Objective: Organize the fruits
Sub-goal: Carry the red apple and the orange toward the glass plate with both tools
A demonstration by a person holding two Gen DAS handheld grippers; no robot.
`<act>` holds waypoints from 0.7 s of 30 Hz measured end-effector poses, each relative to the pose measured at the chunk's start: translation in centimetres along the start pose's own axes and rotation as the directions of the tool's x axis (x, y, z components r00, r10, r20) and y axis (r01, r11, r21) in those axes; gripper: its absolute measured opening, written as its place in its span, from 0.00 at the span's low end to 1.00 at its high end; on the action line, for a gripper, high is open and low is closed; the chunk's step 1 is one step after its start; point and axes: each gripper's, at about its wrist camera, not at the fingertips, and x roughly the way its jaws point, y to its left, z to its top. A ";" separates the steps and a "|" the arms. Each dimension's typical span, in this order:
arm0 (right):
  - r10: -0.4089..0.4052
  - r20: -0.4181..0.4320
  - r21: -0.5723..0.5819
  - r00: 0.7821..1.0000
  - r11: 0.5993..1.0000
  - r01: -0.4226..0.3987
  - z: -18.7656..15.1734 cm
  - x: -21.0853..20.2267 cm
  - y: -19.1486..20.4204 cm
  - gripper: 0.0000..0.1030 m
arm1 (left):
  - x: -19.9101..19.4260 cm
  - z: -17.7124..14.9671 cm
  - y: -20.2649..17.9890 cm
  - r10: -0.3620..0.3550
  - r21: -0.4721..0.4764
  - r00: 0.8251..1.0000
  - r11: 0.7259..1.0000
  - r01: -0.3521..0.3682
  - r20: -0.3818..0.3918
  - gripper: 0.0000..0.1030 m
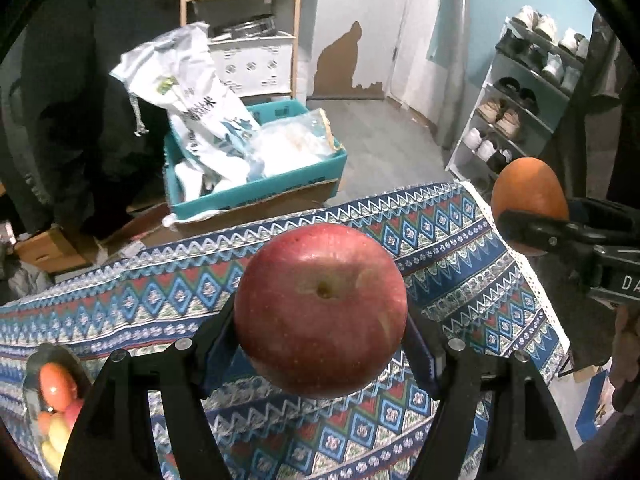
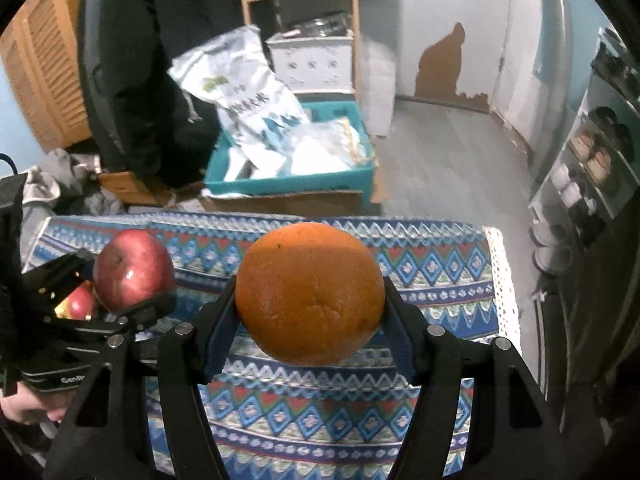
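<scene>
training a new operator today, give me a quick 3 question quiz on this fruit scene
1. True or false: the left gripper is shut on the red apple.
2. Which fruit does the right gripper hold? A) banana B) orange C) pear
3. Fill in: both fruits are held above the patterned ____.

Key: 1 true. 2 B, the orange. 3 tablecloth.

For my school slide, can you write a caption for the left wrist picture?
Left gripper holding a red apple in its jaws above the patterned tablecloth, right gripper holding an orange nearby.
</scene>
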 end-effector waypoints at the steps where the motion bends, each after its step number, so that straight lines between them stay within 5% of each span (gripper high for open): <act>1: 0.005 0.005 -0.004 1.000 1.000 -0.005 0.1 -0.3 0.4 0.64 | -0.6 -0.1 0.3 -0.005 -0.007 1.000 1.000 0.005 0.004 0.73; 21: 0.153 0.044 -0.141 0.987 0.979 -0.146 2.6 -3.2 10.8 0.64 | -10.1 -2.7 7.0 0.052 -0.082 0.998 0.995 -0.048 0.042 0.73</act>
